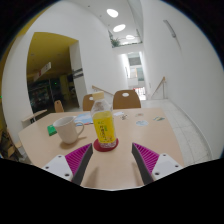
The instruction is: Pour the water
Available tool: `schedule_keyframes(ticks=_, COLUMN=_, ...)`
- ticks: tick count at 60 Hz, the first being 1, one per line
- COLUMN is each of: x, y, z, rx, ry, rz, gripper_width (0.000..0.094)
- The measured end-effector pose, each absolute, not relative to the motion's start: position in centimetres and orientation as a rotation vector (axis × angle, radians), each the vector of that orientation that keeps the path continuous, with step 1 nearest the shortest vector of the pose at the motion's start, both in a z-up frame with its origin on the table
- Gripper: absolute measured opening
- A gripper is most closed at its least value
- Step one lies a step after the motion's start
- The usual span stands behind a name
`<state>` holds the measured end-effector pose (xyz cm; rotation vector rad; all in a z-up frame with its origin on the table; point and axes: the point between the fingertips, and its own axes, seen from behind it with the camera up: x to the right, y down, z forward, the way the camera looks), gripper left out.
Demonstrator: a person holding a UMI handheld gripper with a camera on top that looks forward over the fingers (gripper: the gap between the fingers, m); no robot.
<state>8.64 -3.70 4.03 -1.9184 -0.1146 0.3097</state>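
Jaws apart, empty; bottle (103, 127) upright just ahead on coaster (105, 145), mug (68, 129) beside.

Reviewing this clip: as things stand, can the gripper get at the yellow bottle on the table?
Probably yes. The gripper is open, and the yellow bottle stands upright just ahead of its fingers with nothing between. The white cup sits apart, to one side.

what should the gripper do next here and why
Probably ease forward and shut on the bottle. The gripper is open, the bottle standing upright just ahead of the fingers, not yet gripped. The white mug waits to the bottle's left on the table, so a grasp comes before pouring.
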Motion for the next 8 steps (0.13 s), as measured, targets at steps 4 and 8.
schedule_keyframes(ticks=4, x=10.0, y=-4.7, z=4.3, rx=-1.913, ry=-0.110, rz=0.325, gripper_width=0.0858)
schedule_keyframes(ticks=8, x=10.8, y=-5.3, z=4.6, rx=-1.908, ry=-0.104, rz=0.338, gripper_width=0.0859)
